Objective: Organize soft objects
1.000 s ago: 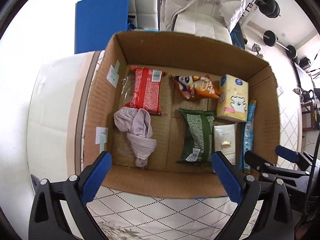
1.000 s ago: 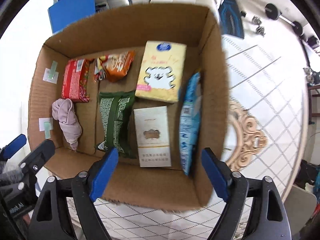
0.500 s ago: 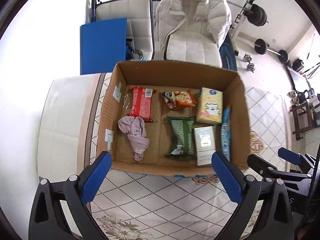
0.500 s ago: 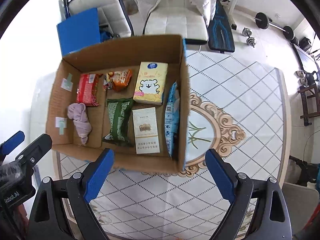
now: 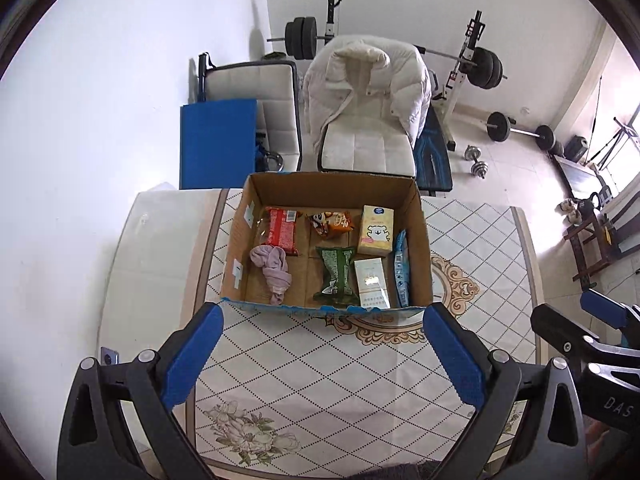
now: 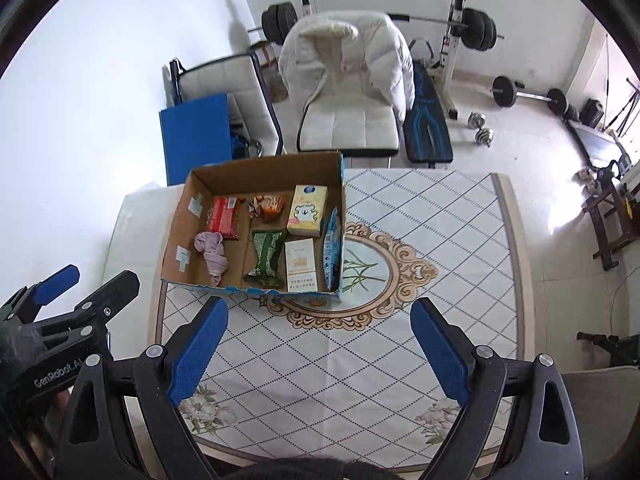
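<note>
An open cardboard box stands on the patterned table. Inside lie a pink cloth, a red packet, an orange packet, a green packet, a yellow tissue pack, a white pack and a blue packet against the right wall. My left gripper is open and empty, well back from the box. My right gripper is open and empty, also back from it.
The table has a gold medallion pattern right of the box. Behind the table stand a chair with a white coat, a second chair with a blue board, and a weight bench with barbells.
Both grippers have pulled back and up from over the box; the box now looks small and farther away. The contents have not moved.
</note>
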Motion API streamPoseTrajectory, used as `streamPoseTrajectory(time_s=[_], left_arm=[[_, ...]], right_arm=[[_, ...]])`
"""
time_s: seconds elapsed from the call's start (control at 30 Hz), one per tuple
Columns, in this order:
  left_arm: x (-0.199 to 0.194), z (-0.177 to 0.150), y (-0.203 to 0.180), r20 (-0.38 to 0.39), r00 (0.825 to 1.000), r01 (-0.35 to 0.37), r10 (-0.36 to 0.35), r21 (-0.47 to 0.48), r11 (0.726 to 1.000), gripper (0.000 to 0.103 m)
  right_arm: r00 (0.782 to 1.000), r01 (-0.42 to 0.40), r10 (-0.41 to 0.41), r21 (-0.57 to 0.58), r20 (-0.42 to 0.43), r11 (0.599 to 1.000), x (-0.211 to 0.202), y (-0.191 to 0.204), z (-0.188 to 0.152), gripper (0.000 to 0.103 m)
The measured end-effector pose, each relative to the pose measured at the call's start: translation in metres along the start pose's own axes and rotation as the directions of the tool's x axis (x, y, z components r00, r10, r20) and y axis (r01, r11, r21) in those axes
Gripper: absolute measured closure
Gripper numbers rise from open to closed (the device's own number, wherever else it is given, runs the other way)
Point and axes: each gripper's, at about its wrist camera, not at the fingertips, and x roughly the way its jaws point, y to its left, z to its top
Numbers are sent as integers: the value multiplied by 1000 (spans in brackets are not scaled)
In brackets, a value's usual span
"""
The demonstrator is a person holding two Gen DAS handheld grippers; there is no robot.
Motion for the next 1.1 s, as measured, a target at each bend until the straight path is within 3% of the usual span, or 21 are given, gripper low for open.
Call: streamPoseTrajectory(time_s=[0.43, 0.67, 1.1], left_arm=[[-80, -24, -15, 100, 995, 1, -4, 33, 999, 1], [-86, -26, -14, 128, 992, -8, 7, 11, 1000, 0], [-74, -31, -24, 95, 995, 0, -3, 29, 1000, 0]], right_arm=[[993, 23, -19, -30, 119, 999, -86, 4, -18, 8], [988, 47, -44, -17, 147, 999, -95, 0, -20, 8], [987, 67, -64, -16, 147, 998, -94, 0, -24, 8]])
